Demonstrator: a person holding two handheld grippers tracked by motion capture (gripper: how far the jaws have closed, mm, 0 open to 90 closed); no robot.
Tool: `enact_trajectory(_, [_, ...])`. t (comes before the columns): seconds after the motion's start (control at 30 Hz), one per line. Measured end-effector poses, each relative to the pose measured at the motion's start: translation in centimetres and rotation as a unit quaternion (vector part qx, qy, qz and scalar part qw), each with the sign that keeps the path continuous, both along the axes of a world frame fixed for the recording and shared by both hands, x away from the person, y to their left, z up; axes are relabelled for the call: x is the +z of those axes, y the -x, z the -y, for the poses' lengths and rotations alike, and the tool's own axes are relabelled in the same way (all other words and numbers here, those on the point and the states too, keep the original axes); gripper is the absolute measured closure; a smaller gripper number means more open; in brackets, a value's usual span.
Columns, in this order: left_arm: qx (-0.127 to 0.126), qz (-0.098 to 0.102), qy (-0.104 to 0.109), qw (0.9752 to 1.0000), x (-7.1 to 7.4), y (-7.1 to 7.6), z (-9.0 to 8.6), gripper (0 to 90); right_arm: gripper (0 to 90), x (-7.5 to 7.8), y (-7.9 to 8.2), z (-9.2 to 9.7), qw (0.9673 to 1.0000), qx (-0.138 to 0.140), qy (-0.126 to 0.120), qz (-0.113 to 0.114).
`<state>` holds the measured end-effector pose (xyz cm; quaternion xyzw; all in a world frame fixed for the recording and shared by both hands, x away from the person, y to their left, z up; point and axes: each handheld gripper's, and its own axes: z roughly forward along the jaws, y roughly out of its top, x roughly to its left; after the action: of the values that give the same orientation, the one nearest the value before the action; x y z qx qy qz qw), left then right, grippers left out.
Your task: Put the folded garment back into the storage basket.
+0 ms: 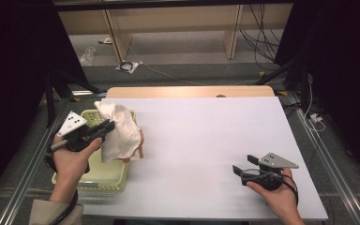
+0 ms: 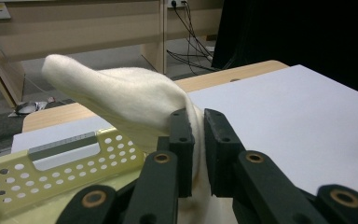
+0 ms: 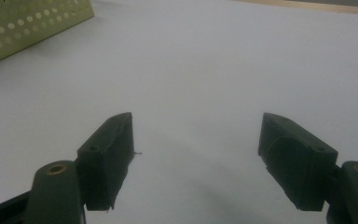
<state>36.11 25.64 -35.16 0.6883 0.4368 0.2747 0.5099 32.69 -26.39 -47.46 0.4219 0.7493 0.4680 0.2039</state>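
Jaws of the left gripper (image 2: 196,140) are pinched tight on a fold of the soft cream-white cloth (image 1: 118,132), which hangs bunched up above the far end of the pale green plastic basket with little round holes (image 1: 104,178) at the left side of the table. Part of the cloth droops over the basket's right rim toward the big white sheet that covers the table (image 1: 201,140). Over on the near right, the right gripper (image 1: 242,169) has its jaws spread wide with nothing between them, low over the bare white sheet. It looks like the cloth is being lifted out of the basket. Next, the left hand should probably carry it right, clear of the rim, so the free gripper can catch a loose edge.
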Motion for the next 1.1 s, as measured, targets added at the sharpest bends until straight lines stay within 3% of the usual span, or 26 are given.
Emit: enact_trajectory(1.1, [0.012, -0.008, 0.0, 0.9999, -0.2, 0.2, -1.5, 81.7, 27.5, 0.0, 0.0, 0.0, 1.0, 0.0, 0.001, 0.0])
